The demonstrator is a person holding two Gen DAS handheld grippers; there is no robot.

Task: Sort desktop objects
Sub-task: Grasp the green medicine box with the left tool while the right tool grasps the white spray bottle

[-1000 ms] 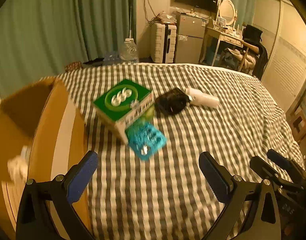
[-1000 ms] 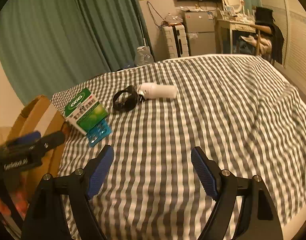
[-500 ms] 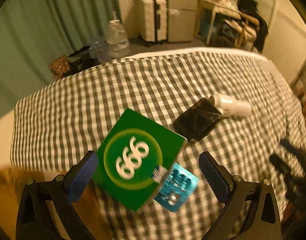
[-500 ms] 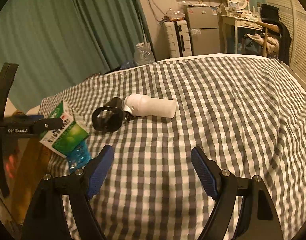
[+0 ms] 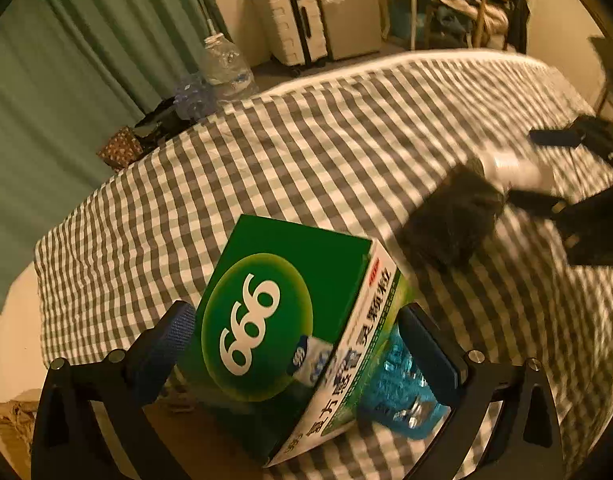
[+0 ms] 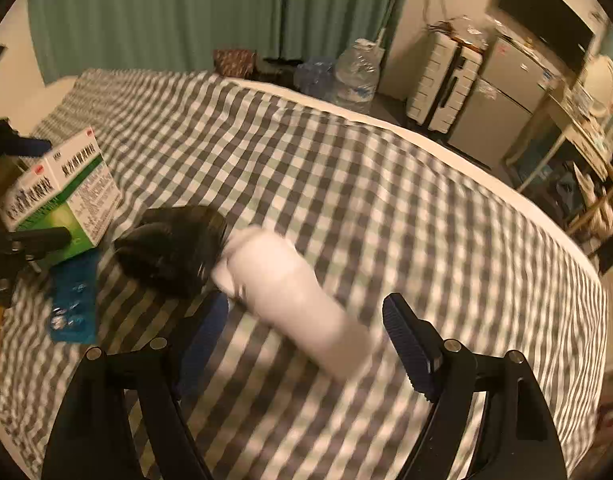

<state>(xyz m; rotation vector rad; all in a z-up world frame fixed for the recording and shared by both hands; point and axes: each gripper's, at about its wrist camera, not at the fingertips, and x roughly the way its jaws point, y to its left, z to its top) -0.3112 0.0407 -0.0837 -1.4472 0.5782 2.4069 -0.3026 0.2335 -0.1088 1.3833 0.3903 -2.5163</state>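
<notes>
Partly blurred white bottle (image 6: 294,300) between wide-open right hand-held gripper (image 6: 306,344); left hand-held gripper (image 5: 298,344) open astride green box (image 5: 282,336).

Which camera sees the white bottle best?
The right wrist view: the white bottle lies big, though blurred, between the open right gripper. The left wrist view shows only a small blurred piece far off.

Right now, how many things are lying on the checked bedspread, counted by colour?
Green: 1, the medicine box
Blue: 1, the pill pack
Black: 1, the dark band
White: 1, the bottle
Total: 4
</notes>
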